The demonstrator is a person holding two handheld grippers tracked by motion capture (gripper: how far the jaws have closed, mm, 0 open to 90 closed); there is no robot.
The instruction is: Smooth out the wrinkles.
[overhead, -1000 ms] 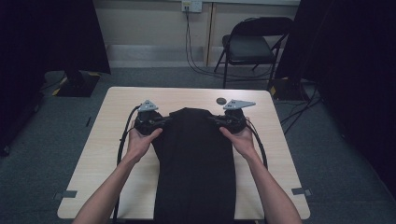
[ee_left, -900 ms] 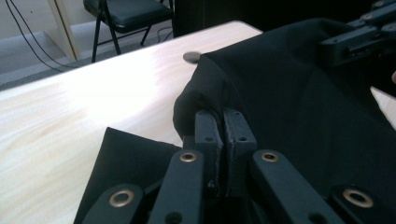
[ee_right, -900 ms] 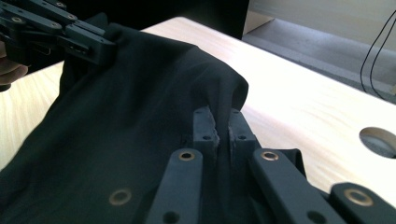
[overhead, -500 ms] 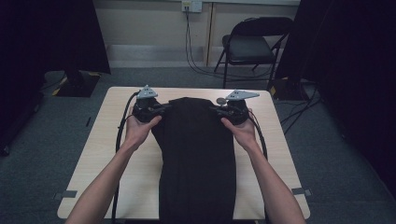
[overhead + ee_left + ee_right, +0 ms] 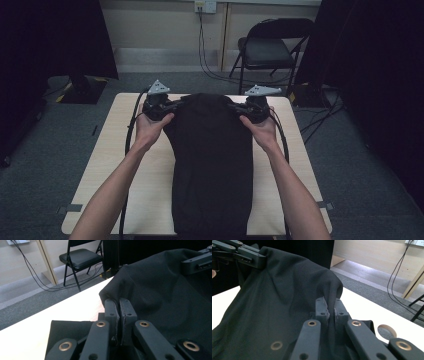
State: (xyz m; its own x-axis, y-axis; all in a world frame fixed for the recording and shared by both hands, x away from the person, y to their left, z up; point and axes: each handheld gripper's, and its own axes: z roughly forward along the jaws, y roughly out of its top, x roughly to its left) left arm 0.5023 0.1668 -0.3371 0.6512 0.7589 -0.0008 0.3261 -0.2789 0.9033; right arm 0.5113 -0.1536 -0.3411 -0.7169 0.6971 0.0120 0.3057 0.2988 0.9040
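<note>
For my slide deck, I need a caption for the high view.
Both grippers, left gripper and right gripper, pinch the far edge of a black garment on a pale wooden table.

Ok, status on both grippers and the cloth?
Left gripper shut on black cloth. Right gripper shut on its opposite corner. Cloth's far end held off table. Nothing in the way.

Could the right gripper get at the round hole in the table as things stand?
Probably not yet: the right gripper is shut on the black cloth. The hole lies bare close beside it, so letting go would free the way.
</note>
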